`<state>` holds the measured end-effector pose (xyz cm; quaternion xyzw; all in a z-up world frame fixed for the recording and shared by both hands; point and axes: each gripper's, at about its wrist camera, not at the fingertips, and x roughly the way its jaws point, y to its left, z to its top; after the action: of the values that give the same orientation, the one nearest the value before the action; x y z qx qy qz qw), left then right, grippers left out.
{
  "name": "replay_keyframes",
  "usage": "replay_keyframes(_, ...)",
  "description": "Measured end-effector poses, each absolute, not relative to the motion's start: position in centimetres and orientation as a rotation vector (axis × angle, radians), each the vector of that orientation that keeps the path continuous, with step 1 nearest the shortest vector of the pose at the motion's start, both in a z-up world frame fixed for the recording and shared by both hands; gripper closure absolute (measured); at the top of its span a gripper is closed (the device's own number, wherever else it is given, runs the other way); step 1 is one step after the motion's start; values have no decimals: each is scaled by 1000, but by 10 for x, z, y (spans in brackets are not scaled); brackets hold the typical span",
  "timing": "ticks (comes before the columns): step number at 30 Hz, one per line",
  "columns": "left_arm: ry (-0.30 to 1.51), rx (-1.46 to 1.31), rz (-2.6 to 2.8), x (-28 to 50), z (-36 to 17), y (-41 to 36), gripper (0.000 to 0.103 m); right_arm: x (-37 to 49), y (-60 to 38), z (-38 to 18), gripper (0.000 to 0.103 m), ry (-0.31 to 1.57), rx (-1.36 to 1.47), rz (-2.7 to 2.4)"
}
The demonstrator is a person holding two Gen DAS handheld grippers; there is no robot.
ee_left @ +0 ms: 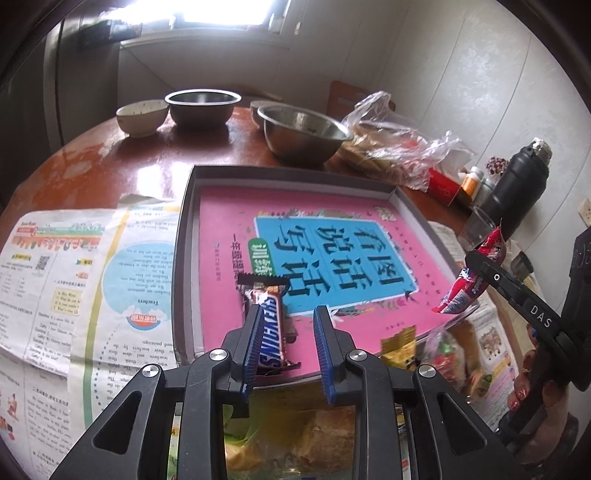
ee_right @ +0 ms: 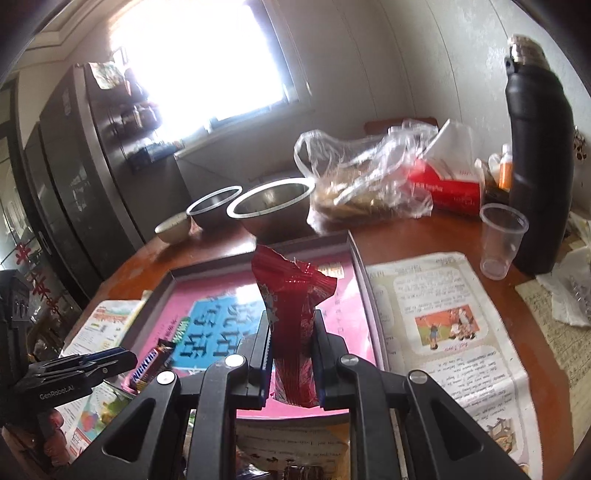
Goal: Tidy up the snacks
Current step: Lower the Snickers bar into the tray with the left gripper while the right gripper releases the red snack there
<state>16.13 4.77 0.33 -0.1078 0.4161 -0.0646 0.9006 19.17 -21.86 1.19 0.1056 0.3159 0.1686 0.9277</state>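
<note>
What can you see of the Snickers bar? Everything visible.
The Snickers bar is a brown glossy wrapper with blue lettering and a crimped, serrated end seal, apparently unopened. It lies flat on the pink book cover inside the shallow grey tray, near its front left corner. The open left tool hovers over it; one blue finger overlaps its edge, contact unclear.

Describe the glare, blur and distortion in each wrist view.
Left wrist view: the window is blown out white and throws glare on the brown wooden table; fisheye bends the grey shallow box. Right wrist view: the window is overexposed, and the clear plastic bag looks motion-blurred.
</note>
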Motion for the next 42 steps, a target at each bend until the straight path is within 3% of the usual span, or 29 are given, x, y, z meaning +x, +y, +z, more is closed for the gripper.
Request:
replay_keyframes(31,902,-210,-93,175,-18,50,75,225,-203,-32,83,821,150,282)
replay_keyframes(37,903,-211,-91,174,-18,49,75,221,-206,-33,71,820,162,280)
replay_keyframes(42,903,-208,-92,173,-17,48,72,216,-209,-32,68,813,172,275)
